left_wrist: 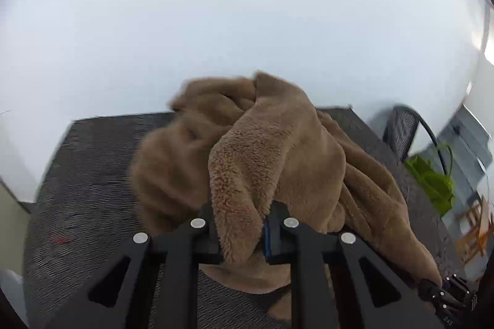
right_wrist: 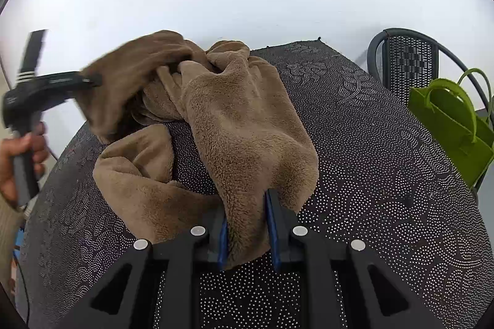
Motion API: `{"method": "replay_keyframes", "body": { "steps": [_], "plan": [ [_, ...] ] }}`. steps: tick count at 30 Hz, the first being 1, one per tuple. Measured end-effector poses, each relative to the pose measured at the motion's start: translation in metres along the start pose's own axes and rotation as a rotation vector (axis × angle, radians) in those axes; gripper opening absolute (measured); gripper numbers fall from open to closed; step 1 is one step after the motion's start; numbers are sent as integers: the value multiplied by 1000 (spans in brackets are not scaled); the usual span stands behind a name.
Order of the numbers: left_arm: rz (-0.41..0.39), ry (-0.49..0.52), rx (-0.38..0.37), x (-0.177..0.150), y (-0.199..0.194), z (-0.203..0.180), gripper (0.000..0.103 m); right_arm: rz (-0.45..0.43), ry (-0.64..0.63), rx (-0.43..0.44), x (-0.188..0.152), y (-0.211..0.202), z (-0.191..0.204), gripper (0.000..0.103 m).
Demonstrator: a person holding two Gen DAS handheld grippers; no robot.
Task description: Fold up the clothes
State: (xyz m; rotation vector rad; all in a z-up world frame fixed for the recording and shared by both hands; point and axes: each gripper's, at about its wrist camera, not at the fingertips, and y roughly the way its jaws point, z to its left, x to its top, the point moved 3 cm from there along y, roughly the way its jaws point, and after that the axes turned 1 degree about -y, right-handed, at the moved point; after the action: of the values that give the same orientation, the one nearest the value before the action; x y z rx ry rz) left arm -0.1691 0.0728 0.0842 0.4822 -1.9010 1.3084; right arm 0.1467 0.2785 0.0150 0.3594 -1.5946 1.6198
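A brown fleece garment [right_wrist: 244, 125] lies bunched on the dark dotted table [right_wrist: 370, 174]. My right gripper [right_wrist: 247, 224] is shut on a fold of its near edge, low over the table. My left gripper [left_wrist: 240, 224] is shut on another part of the brown fleece garment [left_wrist: 271, 149] and holds it lifted above the table [left_wrist: 92, 174]. In the right wrist view the left gripper [right_wrist: 92, 80] shows at the far left, held by a hand, with the cloth draped from its tip. The right gripper's tip shows in the left wrist view [left_wrist: 444, 295].
A green felt bag [right_wrist: 454, 119] stands at the table's right edge in front of a black mesh chair [right_wrist: 407, 63]; both also show in the left wrist view, the bag [left_wrist: 432, 177] and the chair [left_wrist: 401, 128]. A white wall lies behind the table.
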Motion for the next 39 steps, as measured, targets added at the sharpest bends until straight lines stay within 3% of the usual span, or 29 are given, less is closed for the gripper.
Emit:
{"method": "replay_keyframes", "body": {
  "steps": [5,7,8,9,10,17,22,27,30,34,35,36,39],
  "plan": [
    [-86,-71,37,-1,-59,44,19,9,-16,-11,-2,-5,5,26],
    [-109,-79,51,-6,-82,60,19,17,-16,-7,-1,-7,6,46],
    [-119,-86,57,-10,-92,69,19,20,-15,-6,-1,-8,6,68],
    [-129,-94,61,-13,-101,77,19,11,-12,-12,-1,-11,5,80],
    [-139,-104,65,-16,-111,86,19,-8,-14,-21,0,-16,5,80],
    [-174,-128,141,-52,-176,148,20,-48,-102,-50,28,-25,18,80],
    [-157,-154,179,-83,-199,180,20,-48,-183,-76,69,9,34,81],
    [-148,-230,206,-110,-216,208,21,40,-265,-112,93,74,48,81],
    [-149,-260,234,-120,-219,221,21,124,-249,-114,97,112,45,81],
    [-160,-291,242,-124,-224,228,21,133,-206,-102,100,120,39,80],
    [-168,-297,244,-124,-226,228,21,124,-198,-107,101,119,37,67],
    [-179,-303,248,-124,-229,229,21,119,-198,-109,101,116,35,45],
    [-217,-320,261,-122,-240,228,22,103,-183,-121,96,106,27,30]
  ]
}}
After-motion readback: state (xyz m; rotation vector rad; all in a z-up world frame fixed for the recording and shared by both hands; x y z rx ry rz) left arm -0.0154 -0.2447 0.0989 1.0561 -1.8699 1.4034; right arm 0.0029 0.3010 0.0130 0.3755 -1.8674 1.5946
